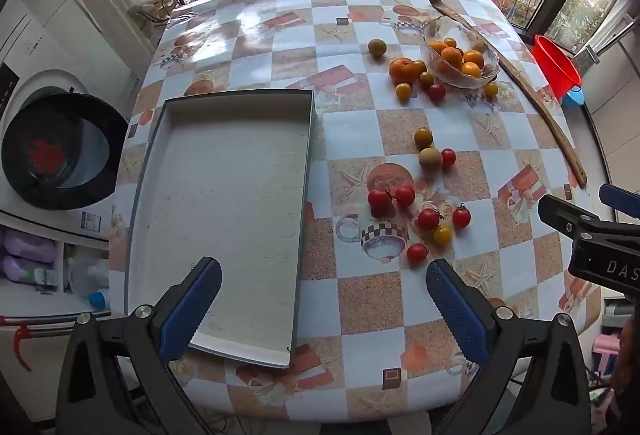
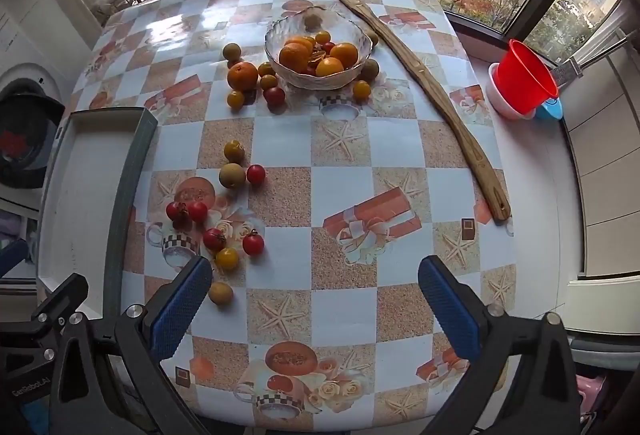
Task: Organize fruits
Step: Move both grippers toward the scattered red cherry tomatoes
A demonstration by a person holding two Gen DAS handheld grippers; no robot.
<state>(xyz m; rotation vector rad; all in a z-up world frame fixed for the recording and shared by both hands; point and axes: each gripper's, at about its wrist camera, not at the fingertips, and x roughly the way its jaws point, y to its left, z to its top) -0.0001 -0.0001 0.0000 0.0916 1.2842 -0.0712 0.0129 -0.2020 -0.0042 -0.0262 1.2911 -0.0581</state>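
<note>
Your table [image 2: 344, 155] carries a slick checked cloth, so anything round you nudge can roll off its edge. The empty tray [image 1: 224, 195] lies flat on the left side, its near corner close to the table's edge; bump it with the left gripper [image 1: 324, 299] and it may slide off. The long wooden stick [image 2: 420, 75] leans against the glass bowl [image 2: 318, 51] of oranges, so a knock there could tip fruit out. Both your left gripper and right gripper [image 2: 316, 299] hang above the cloth with jaws spread wide, holding nothing. The loose cherry tomatoes [image 2: 214, 239] sit between tray and bowl, just ahead of your right gripper; pinch too hard and you will likely split one, or squirt it sideways.
</note>
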